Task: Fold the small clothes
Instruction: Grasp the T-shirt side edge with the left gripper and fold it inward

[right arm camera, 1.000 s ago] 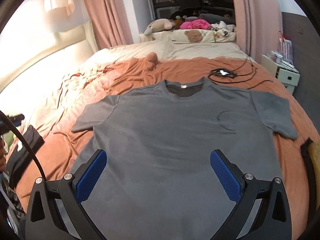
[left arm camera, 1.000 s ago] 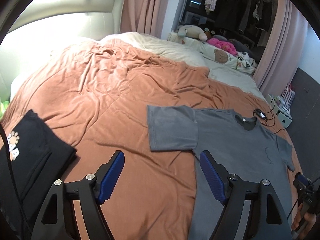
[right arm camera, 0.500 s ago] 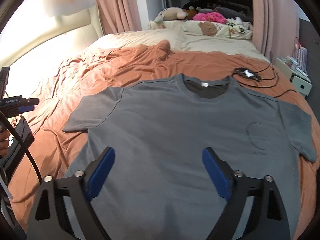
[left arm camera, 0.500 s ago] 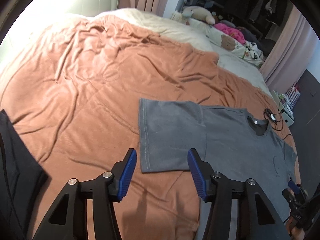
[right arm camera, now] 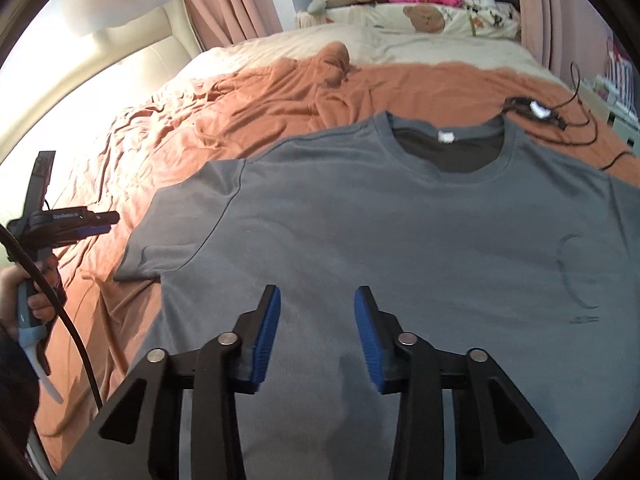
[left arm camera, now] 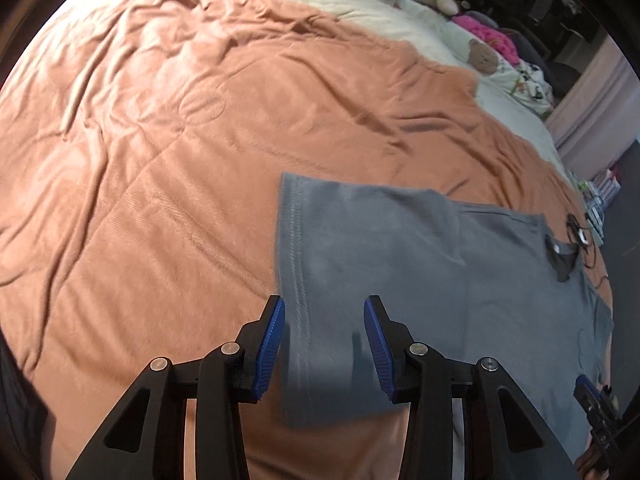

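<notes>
A grey T-shirt lies spread flat, front up, on the orange blanket, collar at the far side. My left gripper hovers just over the shirt's left sleeve. The sleeve hem lies below the gap and the pads do not press it. Its jaws are closing. My right gripper hangs over the shirt's body near the left armpit, jaws closing, with only flat cloth beneath them. In the right wrist view the left gripper shows at the left edge, held by a hand.
A black cable with a small device lies on the blanket just beyond the collar. Plush toys and pillows line the far end over a cream sheet. A dark garment sits at the left edge. A nightstand stands at the right.
Both grippers have come lower and closer to the shirt, and their jaws have narrowed. The left one has shifted over the sleeve, and the black folded garment has nearly left its view.
</notes>
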Motion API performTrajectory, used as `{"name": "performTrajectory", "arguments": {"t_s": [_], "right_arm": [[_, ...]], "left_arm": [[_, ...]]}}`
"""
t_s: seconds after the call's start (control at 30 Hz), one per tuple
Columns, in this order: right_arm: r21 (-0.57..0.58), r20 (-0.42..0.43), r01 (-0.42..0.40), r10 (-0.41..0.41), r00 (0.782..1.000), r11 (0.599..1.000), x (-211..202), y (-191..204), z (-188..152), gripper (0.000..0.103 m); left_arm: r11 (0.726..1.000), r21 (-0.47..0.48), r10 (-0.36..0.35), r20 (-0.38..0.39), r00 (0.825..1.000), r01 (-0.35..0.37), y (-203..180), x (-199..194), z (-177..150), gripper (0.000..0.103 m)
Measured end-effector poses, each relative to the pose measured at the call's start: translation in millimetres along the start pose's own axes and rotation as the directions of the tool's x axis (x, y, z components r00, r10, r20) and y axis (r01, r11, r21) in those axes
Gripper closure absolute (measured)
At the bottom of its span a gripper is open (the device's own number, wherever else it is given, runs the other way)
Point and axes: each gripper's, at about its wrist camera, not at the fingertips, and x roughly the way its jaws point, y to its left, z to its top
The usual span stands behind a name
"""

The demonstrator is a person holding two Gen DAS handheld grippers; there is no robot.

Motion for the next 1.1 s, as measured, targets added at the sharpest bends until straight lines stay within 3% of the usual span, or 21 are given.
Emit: {"name": "performTrajectory", "arguments": {"t_s": [0.2,0.43,0.57,0.67,0.7,0.77,1.1], "right_arm": [[0.009,-0.035,-0.022,0.023,0.999,1.000,32.1,5.1,13.1,0.079],[0.030,-0.056,-0.058,0.060,0.997,0.998,59.0,10.5,19.2,0.079],[0.033,-0.067,-0.089,0.091,0.994,0.996,72.5,18.8,22.7,0.079],[0.043,-0.081,-0.122,0.125,0.989,0.992,86.3,27.6,24.8,0.084],[0.050,-0.086,-0.129,0.133,0.987,0.990,90.9,29.2,25.7,0.085],[0.067,-0.103,-0.157,0.163,0.981,0.985,102.9,34.5,29.3,0.088],[0.132,-0.140,-0.215,0.233,0.962,0.968,153.6,56.4,48.2,0.094]], "left_arm": [[0.999,-0.038,-0.001,-0.044,0.999,0.000,9.5,34.2,3.7,0.059],[0.999,-0.031,0.018,-0.051,0.999,-0.019,14.7,41.1,0.0,0.059],[0.996,-0.081,-0.041,-0.062,0.997,0.036,25.1,38.4,-6.0,0.060],[0.992,-0.113,-0.056,-0.063,0.996,0.049,30.1,35.6,-8.1,0.074],[0.992,-0.115,-0.052,-0.064,0.997,0.045,30.0,35.3,-7.9,0.086],[0.991,-0.115,-0.073,-0.059,0.996,0.065,30.1,31.4,-6.1,0.095],[0.991,-0.054,-0.125,0.018,0.992,0.125,5.6,-8.9,11.2,0.097]]}}
